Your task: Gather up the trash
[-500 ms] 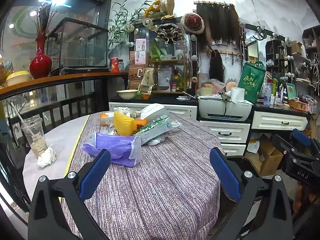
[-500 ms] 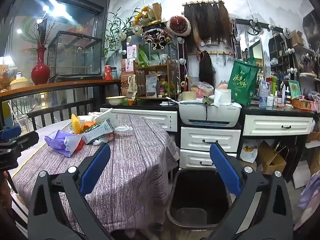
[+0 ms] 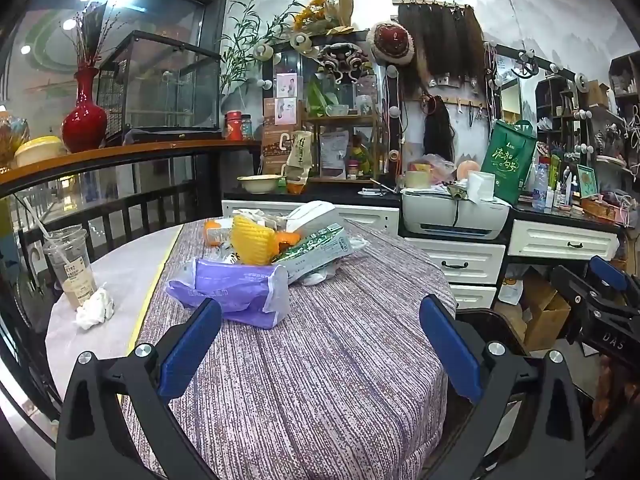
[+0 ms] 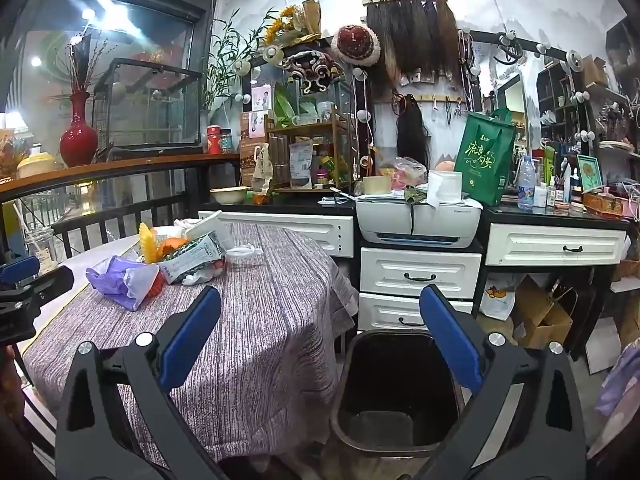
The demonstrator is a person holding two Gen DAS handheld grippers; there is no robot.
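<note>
From the left wrist view, the left gripper [image 3: 320,344] stood wide open over the near part of the round table's purple-striped cloth [image 3: 320,380], holding nothing. The trash lay heaped at the far side of the cloth: a crumpled lilac plastic bag [image 3: 236,294] nearest, a yellow ribbed foam sleeve [image 3: 253,246] behind it, and a green-and-white printed wrapper [image 3: 316,250] leaning on a white carton [image 3: 314,218]. Off to the left, on the bare white part of the table, a clear plastic iced-drink cup [image 3: 72,266] stood with a crumpled white tissue [image 3: 95,310] touching its foot. From the right wrist view, the right gripper [image 4: 320,340] was likewise spread wide and empty, hanging above the open black plastic bin [image 4: 394,396] on the floor just beside the table edge. I judged the lilac bag the sensible first pick: come in low, pinch a bunched fold rather than loose film, and lift clear before swinging to the bin.
</note>
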